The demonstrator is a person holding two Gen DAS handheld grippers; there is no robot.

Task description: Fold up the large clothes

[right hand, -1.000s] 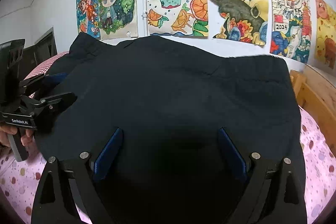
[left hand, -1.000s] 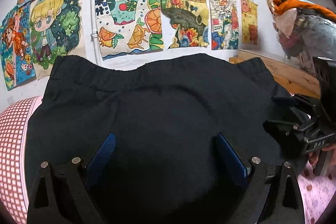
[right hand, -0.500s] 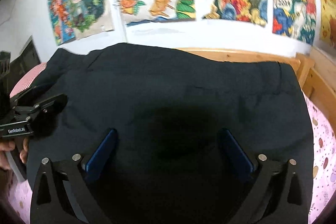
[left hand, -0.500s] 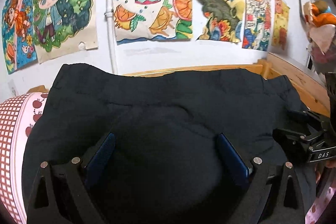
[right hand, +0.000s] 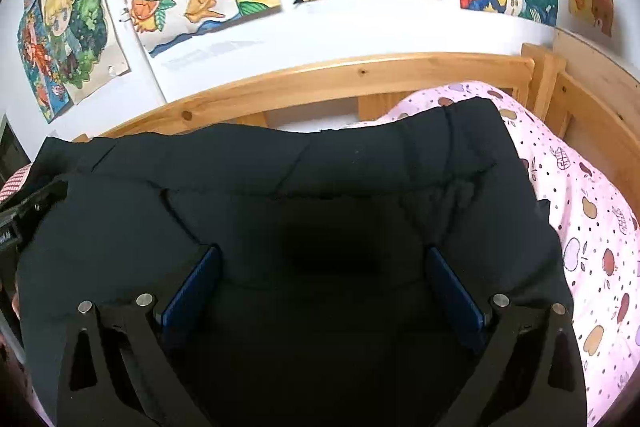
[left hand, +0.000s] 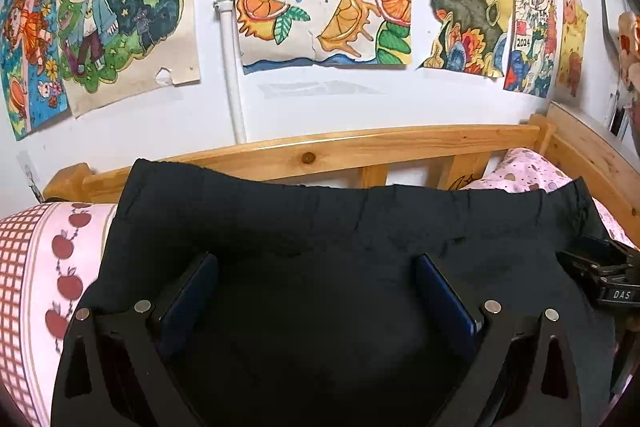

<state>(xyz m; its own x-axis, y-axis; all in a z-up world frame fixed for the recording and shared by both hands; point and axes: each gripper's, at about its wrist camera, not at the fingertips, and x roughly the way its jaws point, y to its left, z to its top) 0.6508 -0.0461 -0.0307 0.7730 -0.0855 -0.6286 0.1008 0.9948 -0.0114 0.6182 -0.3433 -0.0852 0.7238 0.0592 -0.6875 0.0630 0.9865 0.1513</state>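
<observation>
The wide black fabric garment (left hand: 320,227) lies spread on the pink patterned bedsheet (right hand: 592,211) toward twelve o'clock, folding seemingly unfinished, left gripper (left hand: 316,291) and right gripper (right hand: 324,283) both released.

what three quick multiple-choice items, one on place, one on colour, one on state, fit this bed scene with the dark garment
1. Where does the black garment lie?
A. on the bed, before the wooden rail
B. hung on the wall
C. on the floor

2. What colour are the right gripper's pads?
A. red
B. blue
C. white

3. How do the right gripper's jaws stand?
A. shut on a hanger
B. clamped flat with no gap
C. wide apart

Answers:
1. A: the garment is spread over the pink bedsheet with the wooden bed rail behind it.
2. B: both pads of the right gripper show blue.
3. C: the jaws have just been opening and stand wide, with the garment's dark cloth filling the space between them and neither pad seen pressing on it.
</observation>
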